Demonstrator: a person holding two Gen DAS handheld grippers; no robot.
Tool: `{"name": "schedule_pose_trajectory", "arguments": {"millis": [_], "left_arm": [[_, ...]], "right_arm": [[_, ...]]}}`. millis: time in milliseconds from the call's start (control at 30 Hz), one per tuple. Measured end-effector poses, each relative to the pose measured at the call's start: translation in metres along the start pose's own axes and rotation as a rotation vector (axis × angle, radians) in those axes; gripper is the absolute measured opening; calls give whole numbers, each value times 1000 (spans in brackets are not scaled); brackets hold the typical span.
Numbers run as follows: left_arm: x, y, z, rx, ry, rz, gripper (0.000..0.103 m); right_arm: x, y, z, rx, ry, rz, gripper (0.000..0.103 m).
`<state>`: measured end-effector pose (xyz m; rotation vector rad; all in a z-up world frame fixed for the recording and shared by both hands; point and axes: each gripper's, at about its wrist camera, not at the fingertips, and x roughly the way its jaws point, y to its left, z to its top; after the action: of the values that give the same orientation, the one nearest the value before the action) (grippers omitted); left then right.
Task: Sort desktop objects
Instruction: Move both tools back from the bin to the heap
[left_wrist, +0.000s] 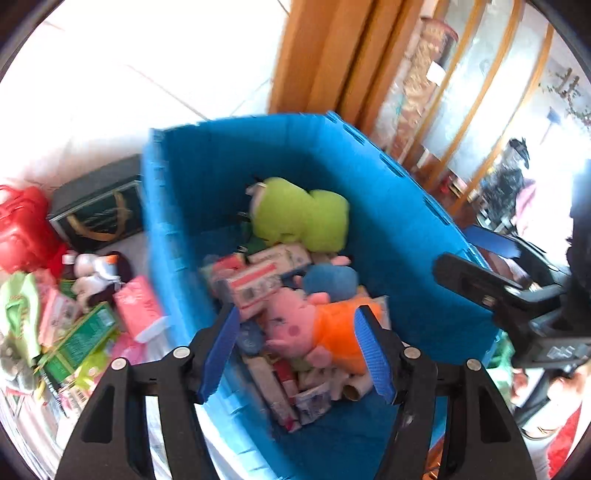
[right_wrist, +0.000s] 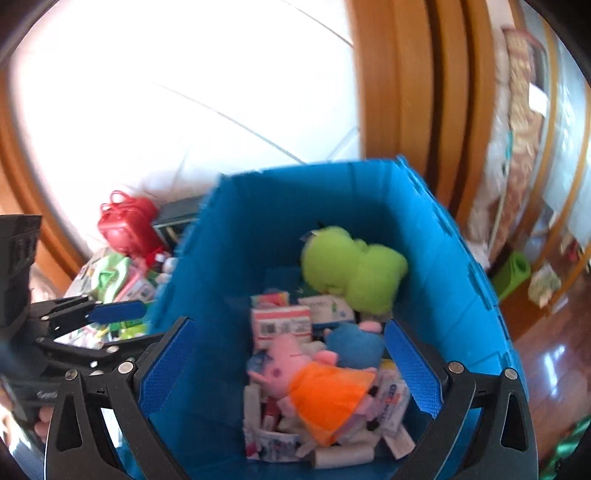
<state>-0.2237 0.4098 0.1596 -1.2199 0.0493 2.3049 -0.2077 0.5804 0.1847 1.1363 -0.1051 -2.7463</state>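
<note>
A blue bin holds a pink pig plush in an orange dress, a blue plush, a green plush and several small boxes. My left gripper is open and empty above the bin's near side. My right gripper is open and empty above the bin. Each gripper shows in the other's view: the right one at the right edge, the left one at the left edge.
Left of the bin, a pile of loose items lies on the white surface: a pink pack, a green box, a red bag, a dark box. Wooden frames stand behind.
</note>
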Motion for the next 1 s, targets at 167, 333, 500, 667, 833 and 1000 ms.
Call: {"name": "schedule_pose_trajectory", "arguments": {"millis": [167,333,500,667,833,1000], "left_arm": [[-40,35,-38,21,-181,189,75],[-68,93,-80,-52,-281,272,78],[-81,170,-133,-105,-316,345,78],[-77,253,-195,-119,-237,423,78],[-65,341,-265,-203,-140,488,78],[-42,388,-324,-242,-75,505,78]], "right_arm": [[-10,59,-11,-49,-48,53,103],[-3,124,-21,-73,-108,79,103],[14,184,-36,-91,-164,164,103],[55,235,-58,-100,-155,208,103],[113,273,-87,-120,-73,160,103],[169,298,-135,-89,-36,131,103]]}}
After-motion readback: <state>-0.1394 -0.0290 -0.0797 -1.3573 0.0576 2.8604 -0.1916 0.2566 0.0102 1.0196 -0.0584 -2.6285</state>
